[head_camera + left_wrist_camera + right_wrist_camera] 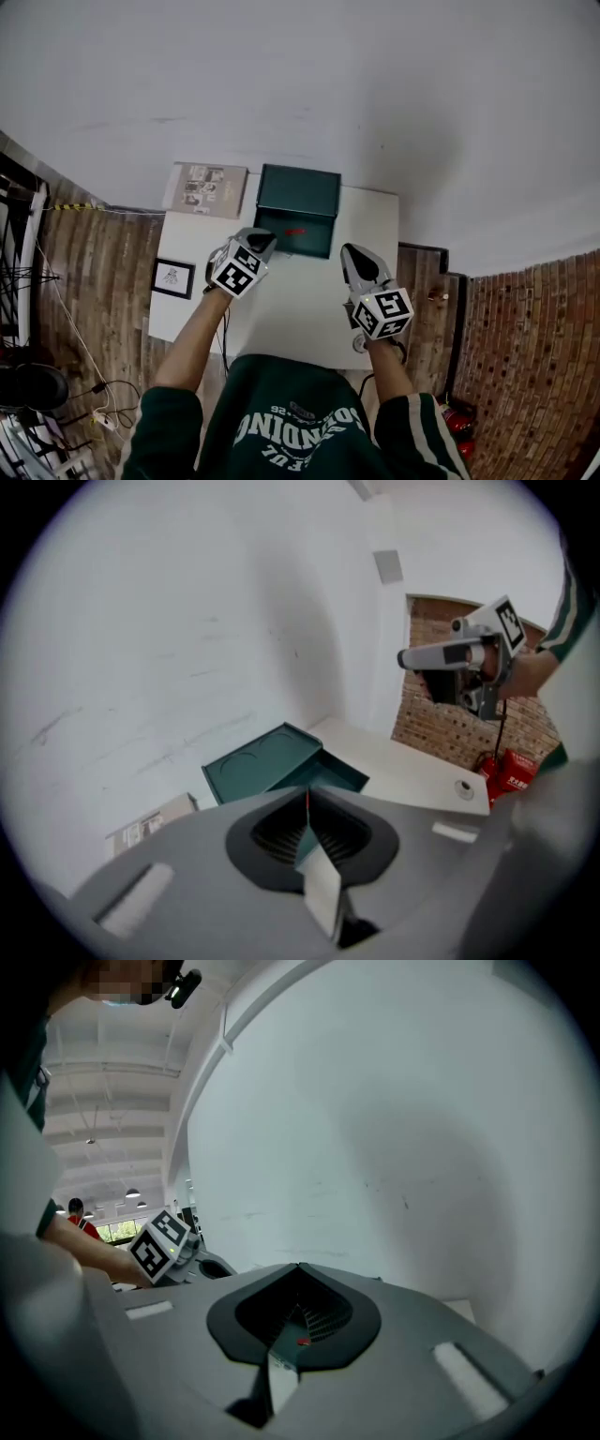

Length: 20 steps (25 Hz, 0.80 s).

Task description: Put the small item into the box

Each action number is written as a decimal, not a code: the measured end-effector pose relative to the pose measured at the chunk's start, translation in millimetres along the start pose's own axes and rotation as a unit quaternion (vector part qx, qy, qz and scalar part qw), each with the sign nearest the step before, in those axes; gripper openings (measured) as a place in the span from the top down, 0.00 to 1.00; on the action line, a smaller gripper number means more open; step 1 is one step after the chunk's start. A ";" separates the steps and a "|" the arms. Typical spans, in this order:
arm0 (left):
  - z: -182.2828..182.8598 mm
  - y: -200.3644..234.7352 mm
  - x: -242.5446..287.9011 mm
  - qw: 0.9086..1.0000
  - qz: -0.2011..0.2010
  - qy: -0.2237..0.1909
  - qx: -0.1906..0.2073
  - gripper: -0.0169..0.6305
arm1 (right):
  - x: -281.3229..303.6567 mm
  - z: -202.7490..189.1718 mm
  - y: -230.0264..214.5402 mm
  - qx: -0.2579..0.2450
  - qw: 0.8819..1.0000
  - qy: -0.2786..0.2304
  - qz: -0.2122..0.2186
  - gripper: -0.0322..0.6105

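Observation:
A dark green box (298, 236) stands open at the far middle of the white table (300, 309), its lid upright behind it. A small red item (294, 232) lies inside it. My left gripper (265, 243) hovers at the box's front left corner, jaws together and holding nothing. In the left gripper view the box (267, 766) lies just beyond the jaw tips, and a thin red sliver (307, 799) shows at their seam. My right gripper (357, 262) floats over the table to the right of the box, jaws also together and empty.
A flat grey-brown carton (207, 188) lies left of the box at the table's back edge. A small framed picture (173, 277) sits at the left edge. A small round piece (464, 787) rests near the front right corner. Red fire extinguishers (506, 772) stand on the floor.

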<state>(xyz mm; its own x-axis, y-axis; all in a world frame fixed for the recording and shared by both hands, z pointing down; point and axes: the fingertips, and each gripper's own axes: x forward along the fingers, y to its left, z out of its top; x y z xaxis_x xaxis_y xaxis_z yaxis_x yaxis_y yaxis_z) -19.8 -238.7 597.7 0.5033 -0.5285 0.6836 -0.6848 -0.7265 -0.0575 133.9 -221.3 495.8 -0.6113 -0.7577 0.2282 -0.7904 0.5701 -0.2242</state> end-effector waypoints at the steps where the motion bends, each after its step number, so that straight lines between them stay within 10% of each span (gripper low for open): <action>1: 4.2 0.2 -9.8 1.000 0.008 -0.017 -0.006 0.89 | 1.7 4.2 2.6 -0.005 1.000 -0.003 0.002 0.95; 20: 24.9 5.9 -90.6 0.982 0.071 -0.156 -0.078 0.89 | 7.2 33.8 30.6 -0.050 0.997 -0.050 -0.005 0.95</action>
<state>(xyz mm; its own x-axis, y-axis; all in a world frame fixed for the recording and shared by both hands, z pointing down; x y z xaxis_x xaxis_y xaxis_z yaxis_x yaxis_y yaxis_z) -56.3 -206.1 517.4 0.5177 -0.7463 0.4184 -0.8196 -0.5729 -0.0079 106.7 -220.1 458.5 -0.6001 -0.7888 0.1332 -0.7997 0.5871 -0.1259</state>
